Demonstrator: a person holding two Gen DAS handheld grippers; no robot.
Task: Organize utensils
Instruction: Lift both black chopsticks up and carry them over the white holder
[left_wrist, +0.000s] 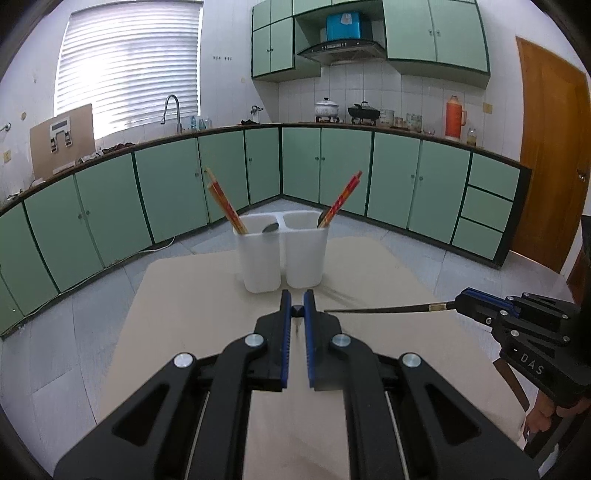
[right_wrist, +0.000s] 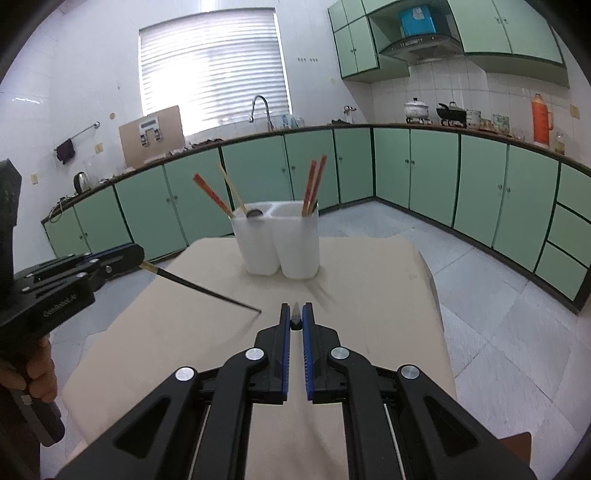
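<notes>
Left wrist view: a black chopstick is pinched by its butt in the right gripper, lying almost level, tip aimed left across the table toward the left gripper, whose jaws are pinched on another dark chopstick end.

Right wrist view: a second chopstick is clamped in the left gripper, tip slanting down toward the table's middle, near the holder. A pivot or rim snag could be expected, given such end-only grips.
</notes>
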